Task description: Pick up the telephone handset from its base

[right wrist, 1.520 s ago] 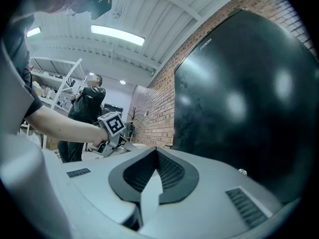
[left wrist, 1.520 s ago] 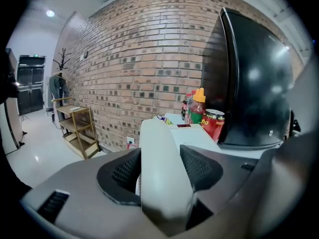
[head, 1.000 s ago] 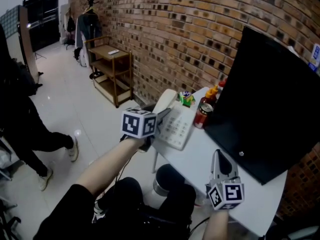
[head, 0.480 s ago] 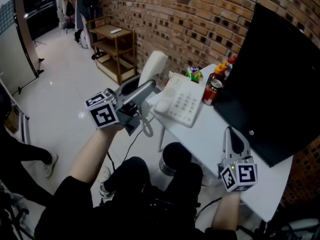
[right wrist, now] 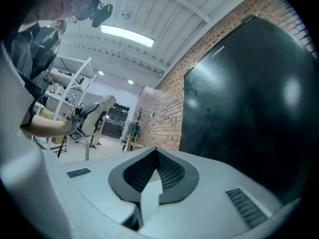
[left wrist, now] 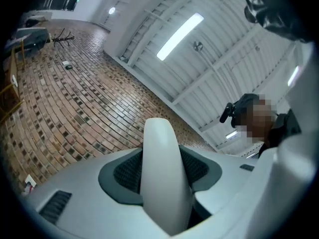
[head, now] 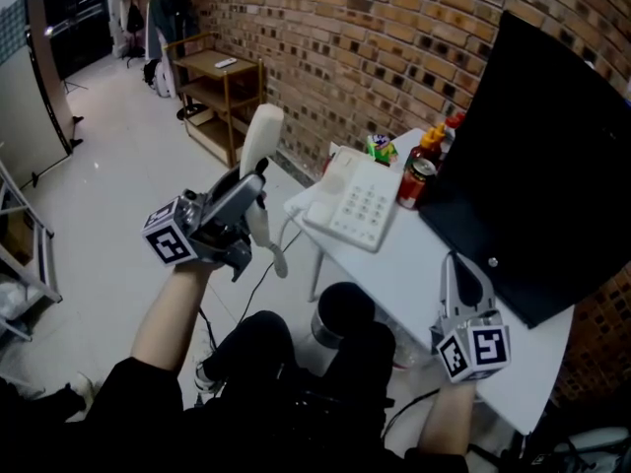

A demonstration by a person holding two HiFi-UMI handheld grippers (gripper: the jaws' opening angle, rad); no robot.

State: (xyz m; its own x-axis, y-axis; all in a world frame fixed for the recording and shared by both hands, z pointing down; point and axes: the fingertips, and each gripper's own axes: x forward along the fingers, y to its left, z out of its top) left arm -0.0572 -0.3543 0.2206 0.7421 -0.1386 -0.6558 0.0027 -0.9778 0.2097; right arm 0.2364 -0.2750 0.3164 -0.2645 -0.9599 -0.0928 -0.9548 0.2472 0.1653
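The white telephone handset (head: 259, 142) is off its base and stands tilted upward out past the table's left edge. My left gripper (head: 253, 191) is shut on its middle, and in the left gripper view the handset (left wrist: 162, 178) fills the gap between the dark pads (left wrist: 124, 172). Its coiled cord (head: 280, 255) hangs down toward the white keypad base (head: 357, 206) on the table. My right gripper (head: 457, 266) rests shut on the table before the monitor, with its tips together (right wrist: 155, 151) and nothing between them.
A large black monitor (head: 544, 156) leans at the table's right. A red can (head: 417, 182) and sauce bottles (head: 435, 150) stand behind the base. The white table (head: 419, 284) has a brick wall (head: 394, 57) behind it; a wooden shelf cart (head: 219, 97) stands far left.
My left gripper has lifted the handset off the base, carried it left away from the table and tipped it upward. The right gripper has stayed put.
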